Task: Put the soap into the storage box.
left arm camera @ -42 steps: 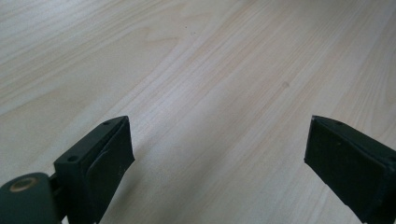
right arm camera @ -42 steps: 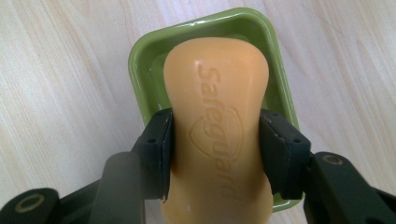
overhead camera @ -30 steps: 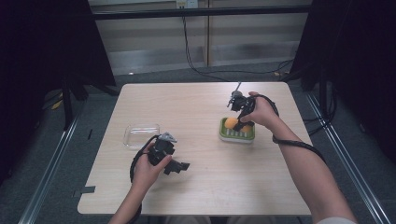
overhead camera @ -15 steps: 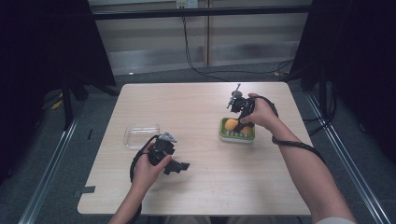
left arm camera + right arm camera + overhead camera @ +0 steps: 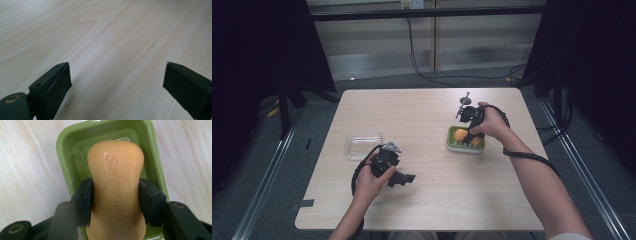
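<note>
1. Left gripper (image 5: pixel 404 178): at 7 o'clock on the table (image 5: pixel 427 200), jaws spread wide, holding nothing, parked clear.
2. Right gripper (image 5: pixel 116 202): at 2 o'clock, clamped across the soap bar (image 5: pixel 116 187) at its waist for a secure hold.
3. The soap sits over the green dish (image 5: pixel 62 150); a clear lid (image 5: pixel 362 145) lies at 9 o'clock.

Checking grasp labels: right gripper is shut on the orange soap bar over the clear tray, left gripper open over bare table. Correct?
One error: the soap bar in the right gripper is over the green dish, not the clear tray, as the right gripper view shows. The left gripper is open over bare table.
</note>
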{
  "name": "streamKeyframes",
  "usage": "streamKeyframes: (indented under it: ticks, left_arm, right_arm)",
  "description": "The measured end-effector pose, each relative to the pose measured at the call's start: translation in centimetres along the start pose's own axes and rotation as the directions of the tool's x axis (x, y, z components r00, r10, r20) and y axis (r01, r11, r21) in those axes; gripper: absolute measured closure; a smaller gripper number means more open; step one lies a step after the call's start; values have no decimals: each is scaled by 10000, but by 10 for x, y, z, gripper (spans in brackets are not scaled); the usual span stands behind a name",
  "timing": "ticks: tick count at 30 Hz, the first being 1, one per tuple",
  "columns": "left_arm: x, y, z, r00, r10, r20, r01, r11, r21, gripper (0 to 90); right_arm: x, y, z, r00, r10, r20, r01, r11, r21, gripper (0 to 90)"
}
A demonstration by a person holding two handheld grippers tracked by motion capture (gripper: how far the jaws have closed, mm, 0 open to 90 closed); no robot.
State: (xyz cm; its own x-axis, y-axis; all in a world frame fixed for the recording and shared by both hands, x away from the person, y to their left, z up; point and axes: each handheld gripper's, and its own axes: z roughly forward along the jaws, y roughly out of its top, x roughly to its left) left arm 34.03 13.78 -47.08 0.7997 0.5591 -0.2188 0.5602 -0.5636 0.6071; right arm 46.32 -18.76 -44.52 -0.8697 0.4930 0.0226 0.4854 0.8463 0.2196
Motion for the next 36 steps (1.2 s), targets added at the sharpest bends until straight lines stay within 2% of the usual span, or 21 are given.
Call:
streamKeyframes:
  ticks: [1, 4, 5, 11, 16, 18, 20, 21, 24, 28, 33, 36]
  left_arm:
    - [1, 0, 0, 10000, 46, -86, -46, 10000, 35, 77]
    - [0, 0, 0, 10000, -20, 12, 20, 10000, 40, 77]
    - [0, 0, 0, 10000, -26, 17, 26, 10000, 14, 77]
    - [0, 0, 1, 10000, -23, 7, 23, 10000, 23, 77]
    - [0, 0, 1, 10000, 48, -48, -47, 9999, 104, 77]
    - [0, 0, 1, 10000, 35, -45, -35, 10000, 83, 77]
    - [-1, 0, 1, 10000, 11, -16, -11, 10000, 5, 77]
    - [-1, 0, 1, 10000, 7, 19, -7, 10000, 18, 77]
    - [-1, 1, 0, 10000, 85, -22, -85, 9999, 115, 77]
    - [-2, 1, 1, 10000, 67, -3, -67, 10000, 12, 77]
    - [-1, 1, 0, 9999, 158, 30, -158, 9998, 79, 77]
    - [-2, 0, 2, 10000, 49, -14, -49, 9999, 92, 77]
  right_arm:
    - [0, 0, 0, 9999, 121, 30, -121, 9999, 9, 499]
    - [0, -1, 2, 9999, 110, 91, -111, 9999, 105, 499]
    - [-1, -2, 3, 10000, -34, 39, 34, 9999, 110, 498]
    - [-3, -4, 6, 9999, 35, 137, -37, 9999, 156, 500]
    - [-4, -6, 3, 9997, 181, 174, -180, 9998, -82, 496]
    - [-4, -7, -1, 9989, 404, 223, -399, 9989, -240, 479]
    - [-5, -8, -3, 9988, 443, 215, -436, 9986, -297, 467]
    - [-5, -9, -5, 9984, 522, 236, -516, 9983, -259, 428]
    - [-5, -11, -6, 9981, 545, 270, -536, 9980, -332, 425]
    - [-3, -15, -10, 9953, 949, 197, -941, 9948, -393, 368]
    - [1, -16, -14, 9965, 818, 183, -807, 9952, -559, 335]
    - [4, -16, -16, 9946, 1015, 197, -1001, 9929, -642, 313]
